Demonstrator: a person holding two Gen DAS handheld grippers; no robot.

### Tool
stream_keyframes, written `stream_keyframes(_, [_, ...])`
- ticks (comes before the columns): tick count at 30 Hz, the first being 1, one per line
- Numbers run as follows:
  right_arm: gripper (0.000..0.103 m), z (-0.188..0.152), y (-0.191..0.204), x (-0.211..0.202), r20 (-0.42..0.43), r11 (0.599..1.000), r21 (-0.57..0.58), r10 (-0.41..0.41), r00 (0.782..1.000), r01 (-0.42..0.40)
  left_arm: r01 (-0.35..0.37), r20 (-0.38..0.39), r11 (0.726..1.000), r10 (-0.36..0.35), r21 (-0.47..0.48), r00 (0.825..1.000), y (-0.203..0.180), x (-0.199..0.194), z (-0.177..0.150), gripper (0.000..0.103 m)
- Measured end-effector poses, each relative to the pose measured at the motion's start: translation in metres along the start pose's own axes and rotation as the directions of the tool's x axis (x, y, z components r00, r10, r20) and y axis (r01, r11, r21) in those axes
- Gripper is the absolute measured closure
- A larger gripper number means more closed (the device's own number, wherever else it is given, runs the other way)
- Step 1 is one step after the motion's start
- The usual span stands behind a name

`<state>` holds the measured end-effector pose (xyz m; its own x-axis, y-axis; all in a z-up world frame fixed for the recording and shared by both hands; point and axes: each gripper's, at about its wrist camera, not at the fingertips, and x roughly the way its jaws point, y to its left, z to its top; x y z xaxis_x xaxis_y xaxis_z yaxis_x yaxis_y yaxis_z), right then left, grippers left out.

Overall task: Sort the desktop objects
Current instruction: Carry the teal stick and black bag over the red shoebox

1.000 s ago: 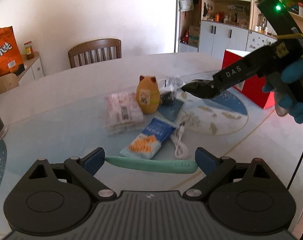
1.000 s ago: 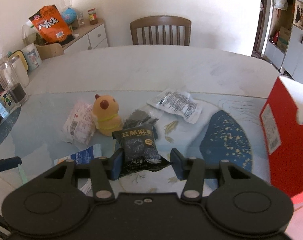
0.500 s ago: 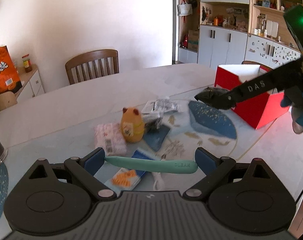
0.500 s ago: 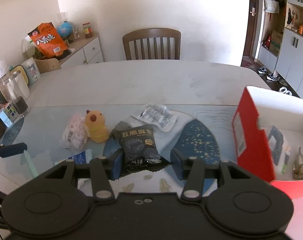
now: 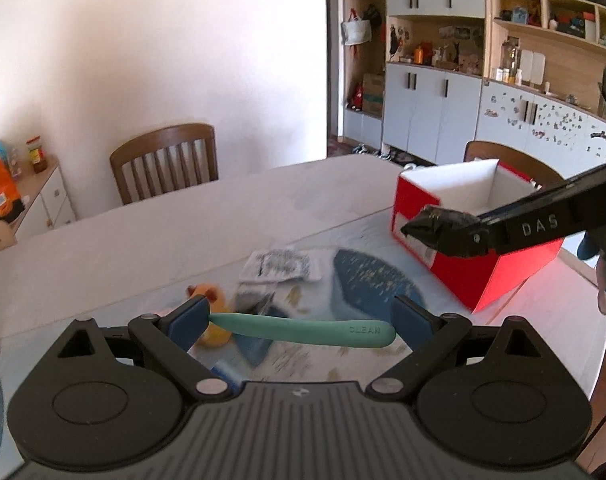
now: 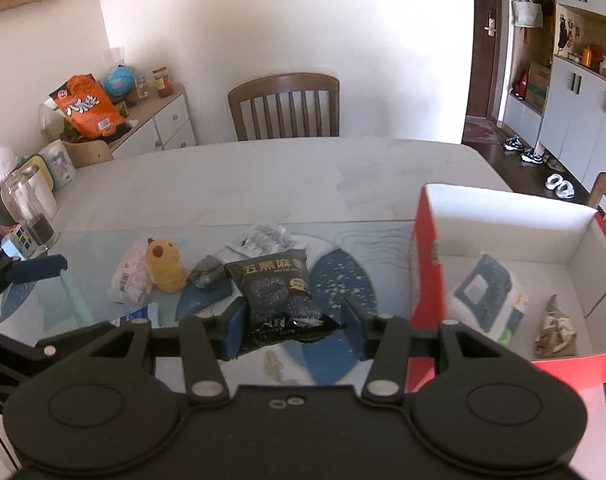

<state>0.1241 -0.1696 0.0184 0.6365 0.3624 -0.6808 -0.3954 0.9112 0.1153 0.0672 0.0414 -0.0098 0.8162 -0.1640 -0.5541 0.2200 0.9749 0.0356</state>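
Observation:
My left gripper (image 5: pixel 301 322) is shut on a long mint-green tool marked CLEAN (image 5: pixel 303 330), held crosswise above the table. My right gripper (image 6: pixel 293 322) is shut on a black snack packet (image 6: pixel 277 294); in the left wrist view the packet (image 5: pixel 435 224) hangs in the air just left of the red box (image 5: pixel 463 264). The red box (image 6: pixel 427 264), white inside, stands at the right and holds a blue-and-white pack (image 6: pixel 487 292) and a crumpled wrapper (image 6: pixel 555 330). On the table lie a yellow toy (image 6: pixel 165 266), a pink packet (image 6: pixel 129 280) and a white packet (image 6: pixel 265 238).
A grey wrapper (image 6: pixel 207 272) and a blue pack (image 6: pixel 141 314) lie near the toy. A glass jar (image 6: pixel 29 208) and cube (image 6: pixel 19 242) stand at the table's left edge. A wooden chair (image 6: pixel 285 108) is at the far side, another (image 5: pixel 511 160) behind the box.
Both grippers have risen and swung right. The right gripper has carried the black packet from over the pile to beside the red box, whose inside now shows.

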Motion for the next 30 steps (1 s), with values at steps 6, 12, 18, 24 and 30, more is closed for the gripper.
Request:
stream_keyframes(6, [0.053,0.004,-0.027,-0.017,0.029,1.000,0.010,-0.003,1.000,0.002,0.020,0.026,1.000,-0.021,0.021,0.999,-0.027,0.008,0.024,0.006])
stream_keyframes(12, [0.053,0.005,-0.061,-0.032,0.057,1.000,0.025,-0.019,0.998,0.018,0.044,0.048,0.998,-0.047,0.054,0.998,-0.057,0.020,0.046,0.006])
stream_keyframes(18, [0.053,0.005,-0.097,-0.045,0.071,0.999,0.039,-0.040,0.997,0.038,0.069,0.059,0.994,-0.074,0.080,0.995,-0.094,0.034,0.063,0.006])
stream_keyframes(24, [0.053,0.004,-0.127,-0.055,0.079,0.998,0.047,-0.053,0.996,0.049,0.091,0.069,0.991,-0.098,0.102,0.993,-0.129,0.047,0.078,0.006])
stream_keyframes(30, [0.053,0.002,-0.156,-0.063,0.084,0.996,0.060,-0.068,0.994,0.063,0.115,0.071,0.986,-0.125,0.123,0.990,-0.161,0.062,0.090,0.006])
